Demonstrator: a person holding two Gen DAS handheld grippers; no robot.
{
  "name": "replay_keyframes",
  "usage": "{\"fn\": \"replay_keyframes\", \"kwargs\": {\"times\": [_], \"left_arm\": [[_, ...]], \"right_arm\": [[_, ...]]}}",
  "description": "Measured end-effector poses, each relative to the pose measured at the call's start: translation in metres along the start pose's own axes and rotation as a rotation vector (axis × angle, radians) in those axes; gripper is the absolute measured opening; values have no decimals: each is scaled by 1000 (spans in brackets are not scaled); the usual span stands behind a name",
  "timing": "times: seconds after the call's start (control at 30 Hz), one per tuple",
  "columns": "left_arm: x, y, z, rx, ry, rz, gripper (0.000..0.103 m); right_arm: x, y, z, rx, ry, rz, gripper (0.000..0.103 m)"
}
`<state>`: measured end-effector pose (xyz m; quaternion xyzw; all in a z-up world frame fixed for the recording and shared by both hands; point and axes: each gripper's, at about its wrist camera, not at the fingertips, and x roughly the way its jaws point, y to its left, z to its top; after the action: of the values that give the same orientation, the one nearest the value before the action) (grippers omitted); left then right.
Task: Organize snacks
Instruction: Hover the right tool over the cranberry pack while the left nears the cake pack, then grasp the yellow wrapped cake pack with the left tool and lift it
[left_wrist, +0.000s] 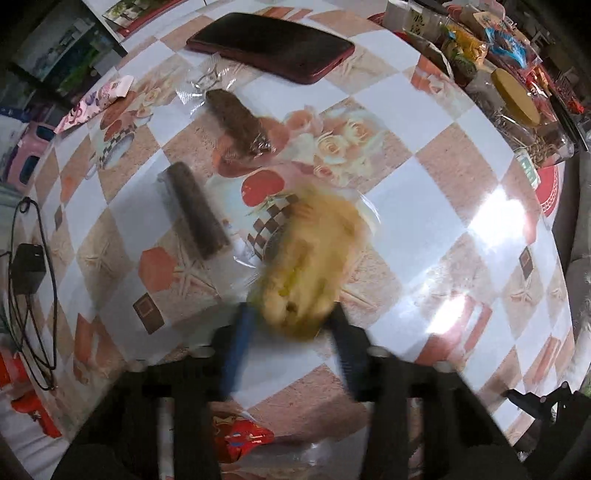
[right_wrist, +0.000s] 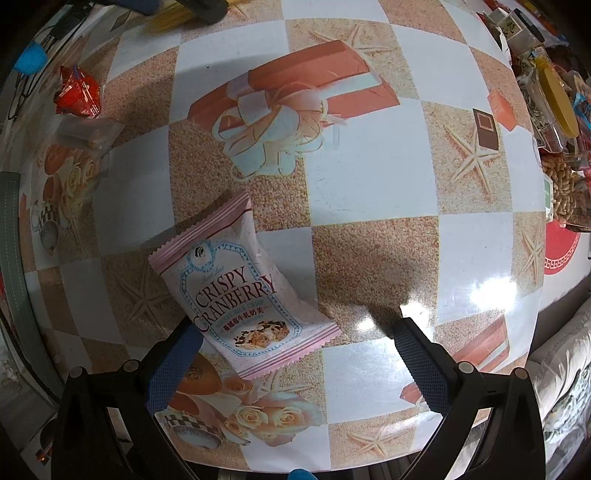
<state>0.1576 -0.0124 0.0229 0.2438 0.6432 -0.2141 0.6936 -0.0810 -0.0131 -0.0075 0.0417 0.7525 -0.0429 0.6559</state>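
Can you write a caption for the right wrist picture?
Open right gripper over a pink cranberry snack packet on the checkered table.

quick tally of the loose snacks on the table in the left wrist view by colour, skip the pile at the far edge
Brown bars in clear wrap: 2
Yellow snack between the left gripper fingers: 1
Red packet: 1
Pink packet: 1
Total: 5
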Motion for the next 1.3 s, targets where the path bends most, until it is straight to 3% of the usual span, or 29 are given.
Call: {"fn": "replay_keyframes", "kwargs": {"times": [0.17,0.3,0.43,0.6,0.67,0.7,0.73,0.8,0.87,1.07,1.2,1.27,1.3], "left_arm": [[-13,1,-12,-59,-25,-43,34],[-31,9,-33,-131,-50,-90,18],[-46,10,-70,-167,-65,-117,18],[-51,7,-120,-231,-20,-133,18],[-49,16,-114,-231,-19,-141,20],[-50,17,-109,-226,-23,-140,32],[-51,14,-107,-217,-25,-135,55],[-52,14,-99,-203,-51,-101,70],[-51,16,-88,-184,-68,-87,70],[-16,-1,-32,-124,-22,-54,70],[4,-8,-14,-136,14,-33,70],[5,-9,-12,-160,5,-47,64],[3,-9,-12,-161,-9,-47,46]], "right_arm": [[0,0,0,-1,-5,0,103],[-1,-1,-1,0,-14,-1,103],[-1,-1,-1,-1,-15,-2,103],[-1,0,-1,0,-13,-2,103],[-1,0,0,0,-11,-2,103],[-1,0,0,-1,-13,-2,103],[-1,0,0,-1,-12,-2,103],[0,0,0,-1,-11,-2,103],[0,0,0,-1,-12,-2,103],[0,0,-2,-2,-21,-2,103],[-1,0,-1,-3,-20,-2,103],[-1,0,-2,-3,-20,-2,103],[-1,-1,-2,-4,-20,-1,103]]}}
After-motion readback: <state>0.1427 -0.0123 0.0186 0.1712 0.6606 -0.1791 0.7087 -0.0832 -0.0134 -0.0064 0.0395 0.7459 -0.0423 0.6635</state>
